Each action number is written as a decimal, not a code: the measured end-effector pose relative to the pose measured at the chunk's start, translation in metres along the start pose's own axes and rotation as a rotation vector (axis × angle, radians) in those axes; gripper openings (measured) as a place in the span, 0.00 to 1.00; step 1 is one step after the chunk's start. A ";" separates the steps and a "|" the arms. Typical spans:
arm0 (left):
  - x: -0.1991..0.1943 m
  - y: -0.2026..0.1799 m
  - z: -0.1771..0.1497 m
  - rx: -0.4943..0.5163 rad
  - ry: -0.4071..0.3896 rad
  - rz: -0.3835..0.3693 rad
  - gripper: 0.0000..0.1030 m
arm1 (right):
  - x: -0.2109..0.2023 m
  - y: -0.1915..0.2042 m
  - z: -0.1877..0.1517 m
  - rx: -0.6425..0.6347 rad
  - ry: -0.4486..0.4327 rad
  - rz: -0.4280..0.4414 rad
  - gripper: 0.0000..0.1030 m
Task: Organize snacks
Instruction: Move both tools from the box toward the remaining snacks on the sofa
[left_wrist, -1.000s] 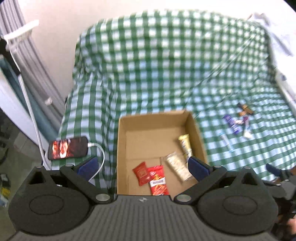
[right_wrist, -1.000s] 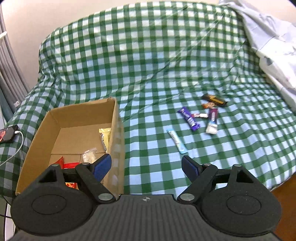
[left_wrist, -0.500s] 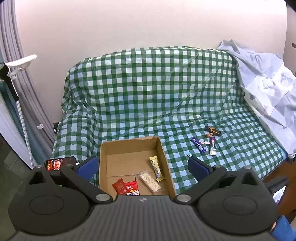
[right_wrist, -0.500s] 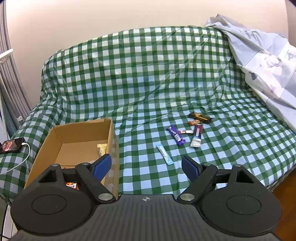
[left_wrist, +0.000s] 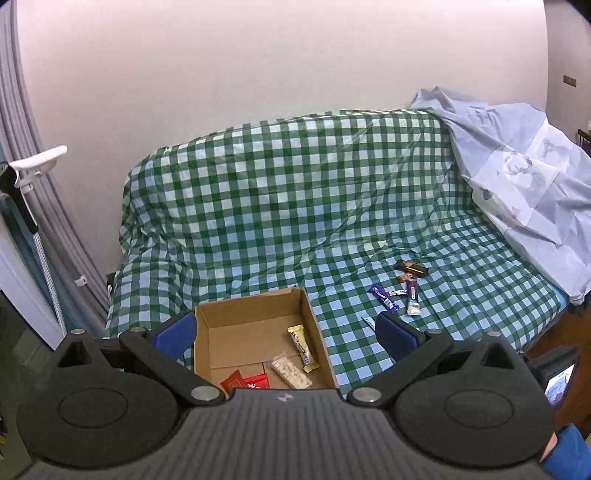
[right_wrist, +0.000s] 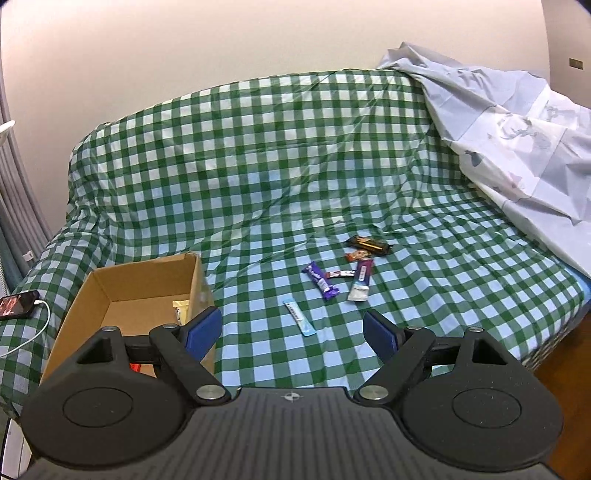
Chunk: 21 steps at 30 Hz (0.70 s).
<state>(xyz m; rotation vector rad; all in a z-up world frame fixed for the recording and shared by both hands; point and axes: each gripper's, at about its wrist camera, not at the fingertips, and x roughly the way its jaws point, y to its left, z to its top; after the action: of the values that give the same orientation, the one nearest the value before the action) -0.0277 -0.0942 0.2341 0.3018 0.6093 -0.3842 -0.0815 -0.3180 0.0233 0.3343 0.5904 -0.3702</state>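
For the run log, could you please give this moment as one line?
left gripper open, empty | right gripper open, empty | cardboard box holds four snacks | six snacks on checkered cover

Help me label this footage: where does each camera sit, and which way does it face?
Left wrist: on the left gripper, raised, facing the cardboard box and the checkered bed; own open fingers and a blue sleeve show.
Right wrist: on the right gripper, facing the loose snacks right of the box; own open fingers show.
Shared: box, light blue stick, purple bar, grey sheet.
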 end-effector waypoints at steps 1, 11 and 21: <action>0.000 -0.002 0.000 0.004 -0.002 -0.001 1.00 | -0.001 -0.002 -0.001 0.003 -0.003 -0.004 0.82; 0.039 -0.032 0.011 0.033 0.052 -0.004 1.00 | 0.003 -0.028 -0.002 0.040 0.001 -0.049 0.83; 0.174 -0.075 0.019 0.131 0.228 0.010 1.00 | 0.047 -0.077 0.009 0.105 0.024 -0.115 0.85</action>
<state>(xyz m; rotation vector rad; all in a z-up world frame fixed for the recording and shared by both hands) 0.0801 -0.2132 0.1323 0.4778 0.8076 -0.3836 -0.0738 -0.4007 -0.0131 0.4068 0.6169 -0.5094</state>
